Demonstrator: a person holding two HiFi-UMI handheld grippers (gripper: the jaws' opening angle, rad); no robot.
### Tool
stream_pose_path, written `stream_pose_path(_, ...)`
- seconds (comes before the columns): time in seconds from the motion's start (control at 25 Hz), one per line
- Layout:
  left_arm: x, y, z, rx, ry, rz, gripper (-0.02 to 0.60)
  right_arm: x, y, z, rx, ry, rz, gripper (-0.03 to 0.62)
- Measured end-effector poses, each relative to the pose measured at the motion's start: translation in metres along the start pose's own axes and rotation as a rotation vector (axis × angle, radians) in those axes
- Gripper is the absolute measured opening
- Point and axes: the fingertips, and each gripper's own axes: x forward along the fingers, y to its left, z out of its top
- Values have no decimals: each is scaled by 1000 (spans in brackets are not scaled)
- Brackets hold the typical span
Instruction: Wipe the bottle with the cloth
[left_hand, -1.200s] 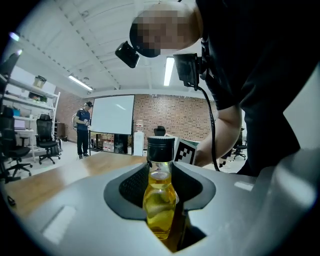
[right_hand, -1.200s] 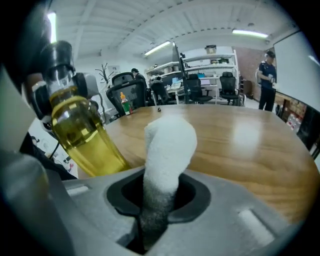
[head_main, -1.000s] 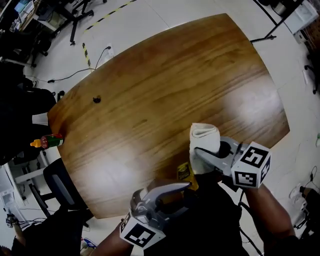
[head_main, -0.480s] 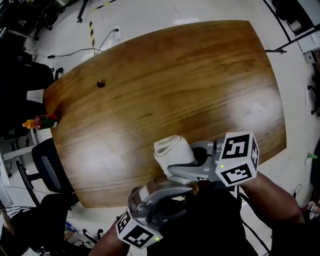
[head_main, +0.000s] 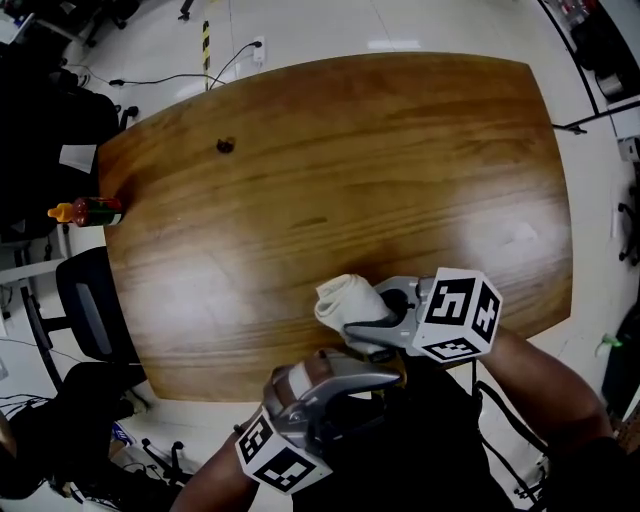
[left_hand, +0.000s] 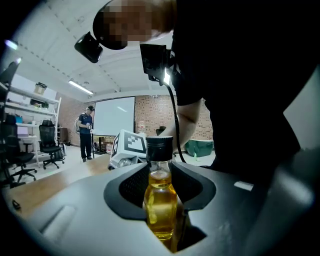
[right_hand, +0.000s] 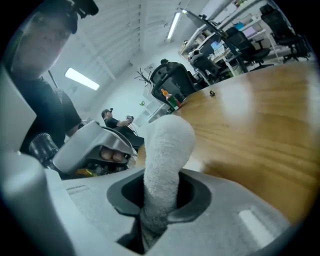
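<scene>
By the table (head_main: 350, 150) edge, the left gripper (left_hand: 161, 175) is clamped on a bottle (left_hand: 161, 202) of yellow liquid, the right gripper (right_hand: 160, 196) on the cloth (right_hand: 167, 145).

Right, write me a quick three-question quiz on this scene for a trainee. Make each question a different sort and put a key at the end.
1. True or false: the left gripper is clamped on the cloth.
2. Multiple choice: the cap on the bottle is A) black, B) white, C) red.
3. Short answer: what colour is the liquid in the bottle?

Key
1. False: the left gripper grips the bottle, and the right gripper holds the cloth.
2. A.
3. Yellow.
</scene>
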Motion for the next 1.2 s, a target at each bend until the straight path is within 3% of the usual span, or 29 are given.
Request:
stream_pose_path(0.24, -2, 0, -4, 11, 4, -20, 158, 16, -21, -17, -163, 143, -171, 71)
stream_pose_path(0.48, -6, 1, -7, 13, -2, -48, 158, 19, -34, -21, -162, 139, -249, 71)
stream_pose_path(0.68, -11, 5, -16, 20, -8, -67, 158, -29, -37, 13, -5, -128, -359, 72)
stream_pose_path(0.88, -15, 8, -24, 12, -11, -64, 158, -104, -4, 48, 120, -445, -458, 71)
stream_pose_path(1.2, -7, 8, -27, 7, -15, -53, 158, -180, 75, 60, 134, -791, -659, 72)
